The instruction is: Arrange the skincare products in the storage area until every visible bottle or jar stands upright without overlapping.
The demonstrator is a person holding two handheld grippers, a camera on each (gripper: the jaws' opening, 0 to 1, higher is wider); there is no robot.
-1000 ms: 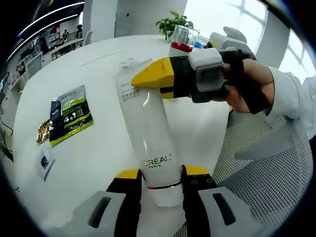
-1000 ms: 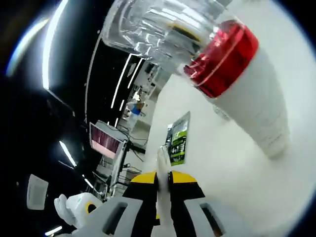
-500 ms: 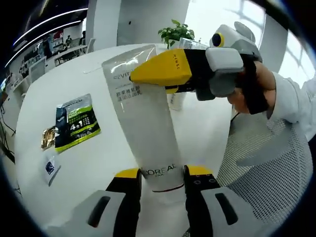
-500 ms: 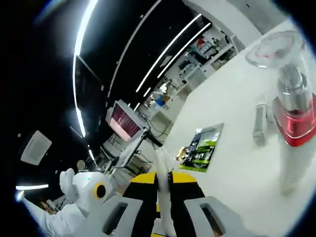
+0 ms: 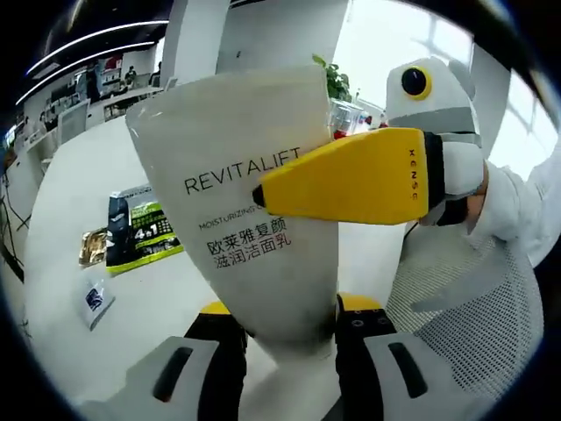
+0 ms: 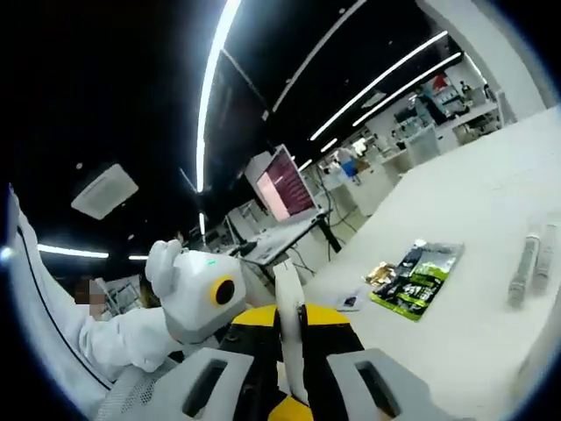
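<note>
Tube (image 5: 250, 237) (white, "REVITALIFT", Chinese print) is held up off the table (image 5: 79, 175), flat crimped end toward the top of the left gripper view, wide face to the camera. Left gripper (image 5: 289, 338): jaws clamped on the tube's lower part, one each side. Right gripper (image 6: 289, 351): jaws closed on the tube's thin flat end, seen edge-on as a pale strip between them; in the left gripper view its yellow jaw lies across the tube's face from 3 o'clock.

Step, as I read it: two-handed reorienting of the tube to stand it upright. Next move likely needs: lower it cap end down onto a bare patch of table, release the top grip first, check it holds before the left lets go. Risk: soft tube, could topple.

Containers:
- Tube: opaque, fill level can't be told.
- Bottle (image 5: 349, 118) with clear cap and red band: peeks out behind the tube at 1 o'clock, appears upright, contents not visible.

Around it: green-and-black sachet (image 5: 140, 232) flat on the table at 9 o'clock, small gold packet (image 5: 90, 246) just beside it, small white packet (image 5: 93, 299) nearer at 8 o'clock. Two slim sticks (image 6: 533, 263) lie at 3 o'clock in the right gripper view, apart from the sachet.
</note>
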